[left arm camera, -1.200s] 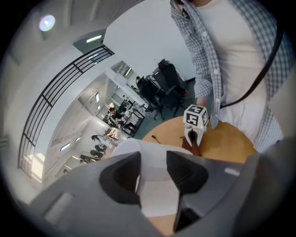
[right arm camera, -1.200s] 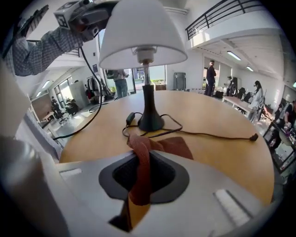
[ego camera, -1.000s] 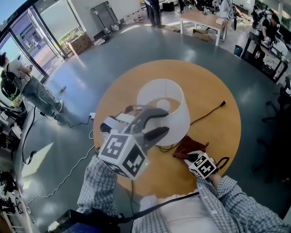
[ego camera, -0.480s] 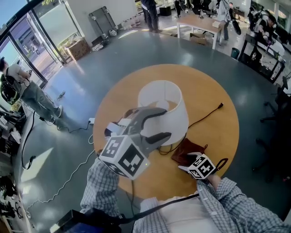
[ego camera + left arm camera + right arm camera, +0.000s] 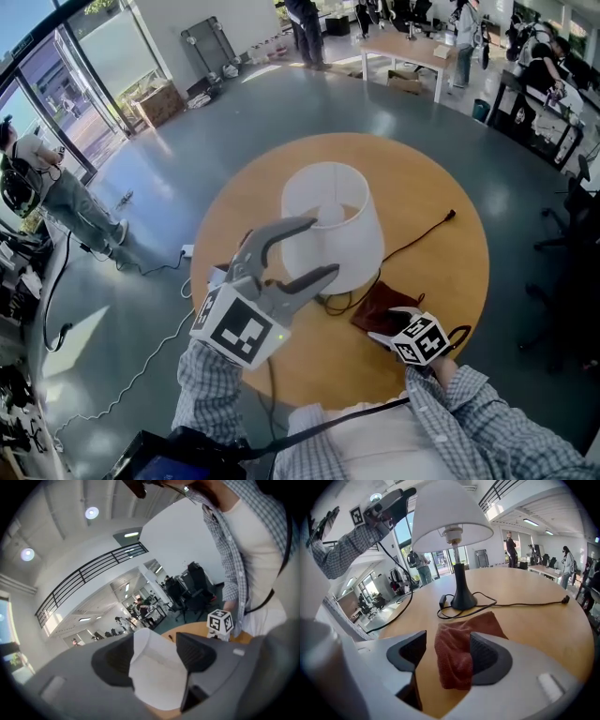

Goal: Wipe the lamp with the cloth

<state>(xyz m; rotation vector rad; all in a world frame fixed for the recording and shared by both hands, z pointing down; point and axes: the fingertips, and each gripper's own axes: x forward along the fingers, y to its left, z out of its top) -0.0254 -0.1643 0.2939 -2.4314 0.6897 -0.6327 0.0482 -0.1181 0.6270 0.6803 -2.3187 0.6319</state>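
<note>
A: Layout?
B: Round wooden table fills mid-frame in the head view. Lamp stands upright at its middle, with a white shade and a dark base.
A: Left gripper?
B: Left gripper is lower left of the lamp, held up at shade height. Jaws have just been opening and now stand wide apart. The shade shows in the gap, but the pads don't press on it.
A: Right?
B: Right gripper is at lower right, low over the tabletop. Jaws have just been opening too, now spread. Cloth lies between them, not pinched.
A: Cloth position?
B: Red-brown cloth lies crumpled on the table, just lower right of the lamp base.
A: Cord?
B: Black cord loops at the base, then runs toward the table's right edge.
</note>
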